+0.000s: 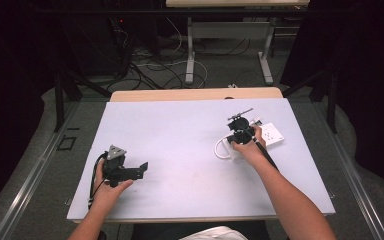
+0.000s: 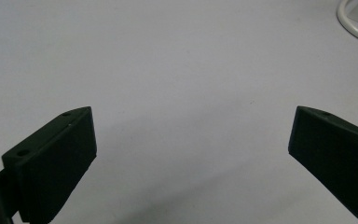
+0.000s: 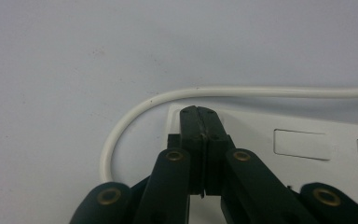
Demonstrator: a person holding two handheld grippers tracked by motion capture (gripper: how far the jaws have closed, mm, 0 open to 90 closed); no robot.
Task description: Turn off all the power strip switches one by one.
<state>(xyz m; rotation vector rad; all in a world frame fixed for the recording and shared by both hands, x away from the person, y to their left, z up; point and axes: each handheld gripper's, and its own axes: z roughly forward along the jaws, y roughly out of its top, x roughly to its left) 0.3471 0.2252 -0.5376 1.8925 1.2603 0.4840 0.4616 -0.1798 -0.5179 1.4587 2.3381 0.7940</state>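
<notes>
Black hand-held grippers, brass screws

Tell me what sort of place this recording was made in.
Probably a lab or workshop set up for recording. A pale work table stands between dark curtains, loose cables sprawl on the floor behind it, and a white power strip with its white cord lies on the table.
</notes>
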